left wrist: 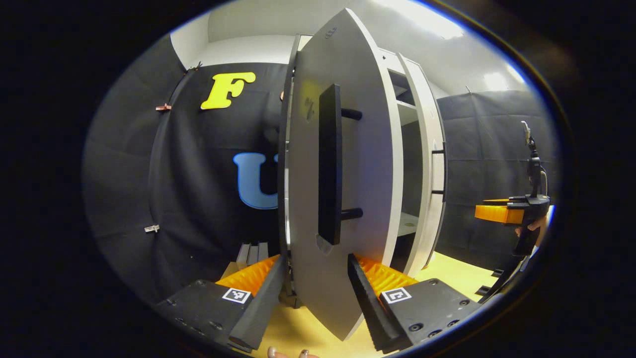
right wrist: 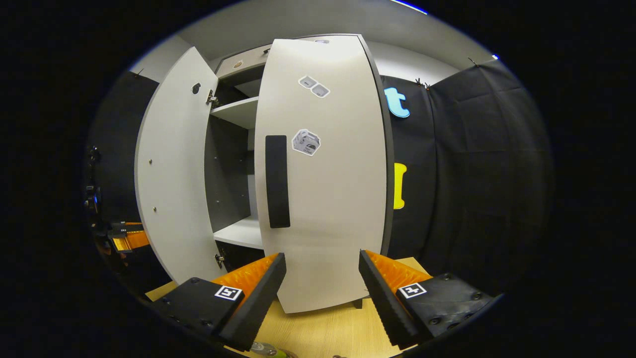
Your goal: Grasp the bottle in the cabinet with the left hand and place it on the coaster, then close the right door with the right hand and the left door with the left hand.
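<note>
left gripper (left wrist: 314, 278) is sitting with its fingers spread wide, straddling the lower edge of the left door (left wrist: 357, 164) without clamping it; whether either pad is touching the panel is hard to tell. the door is standing open, nearly edge-on to this camera, its black bar handle (left wrist: 330, 164) facing the lens. fingernails are peeking in at the bottom rim, cut off. behind the door, the cabinet (left wrist: 415, 149) interior is showing only as a narrow slice of shelves, the rest hidden by the panel. far right, the other gripper is showing as an orange and black body held by a partly cropped hand (left wrist: 534, 226).

right gripper (right wrist: 322, 286) is also sitting spread, holding nothing, pointing at the right door (right wrist: 338, 199), which is looking almost closed with its handle (right wrist: 277, 181) facing the lens. something small is glinting at the bottom edge on the wooden table (right wrist: 323, 333), cut off and unidentifiable. beyond, the left door's inner face is swung out, shelves between them partly visible. bottle and coaster: can't make out either one.
</note>
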`<state>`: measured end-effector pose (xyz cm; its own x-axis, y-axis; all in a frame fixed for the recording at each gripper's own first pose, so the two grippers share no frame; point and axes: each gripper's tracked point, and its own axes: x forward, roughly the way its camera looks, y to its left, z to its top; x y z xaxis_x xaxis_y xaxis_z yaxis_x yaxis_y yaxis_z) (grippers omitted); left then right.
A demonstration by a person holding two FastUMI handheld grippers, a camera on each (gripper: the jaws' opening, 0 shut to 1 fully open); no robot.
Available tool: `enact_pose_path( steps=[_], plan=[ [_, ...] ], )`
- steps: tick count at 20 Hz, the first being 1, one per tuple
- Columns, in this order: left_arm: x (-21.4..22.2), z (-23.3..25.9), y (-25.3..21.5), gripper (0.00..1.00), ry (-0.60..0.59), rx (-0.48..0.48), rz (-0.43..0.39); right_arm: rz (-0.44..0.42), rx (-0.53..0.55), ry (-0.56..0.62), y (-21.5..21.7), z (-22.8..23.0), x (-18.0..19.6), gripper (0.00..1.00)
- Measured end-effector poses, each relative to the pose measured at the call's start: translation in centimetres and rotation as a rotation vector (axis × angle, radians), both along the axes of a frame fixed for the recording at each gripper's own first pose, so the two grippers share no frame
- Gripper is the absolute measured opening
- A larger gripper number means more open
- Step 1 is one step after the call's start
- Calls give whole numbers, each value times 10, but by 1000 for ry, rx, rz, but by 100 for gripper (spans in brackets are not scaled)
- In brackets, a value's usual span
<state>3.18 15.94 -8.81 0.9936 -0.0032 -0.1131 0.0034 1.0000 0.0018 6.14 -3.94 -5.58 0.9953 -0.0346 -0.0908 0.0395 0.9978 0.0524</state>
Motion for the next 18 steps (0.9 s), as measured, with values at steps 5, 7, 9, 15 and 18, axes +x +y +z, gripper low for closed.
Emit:
enact_pose_path(
  steps=[5, 7, 9, 15, 18],
  plan=[
    [12, 3, -24, 77, -9, 16, 47, 57, -5, -26, -16, 15, 13, 98],
    [19, 8, -41, 81, -23, 13, 35, 79, 3, -25, -24, 15, 17, 98],
    [28, 9, -63, 81, -28, 0, 4, 94, 8, -25, -33, 14, 20, 98],
    [65, 6, -101, 89, -25, 92, 35, 115, 31, -42, -53, 21, 17, 98],
    [73, 8, -119, 90, -43, 54, 10, 112, 29, -45, -65, 22, 15, 98]
  ],
)
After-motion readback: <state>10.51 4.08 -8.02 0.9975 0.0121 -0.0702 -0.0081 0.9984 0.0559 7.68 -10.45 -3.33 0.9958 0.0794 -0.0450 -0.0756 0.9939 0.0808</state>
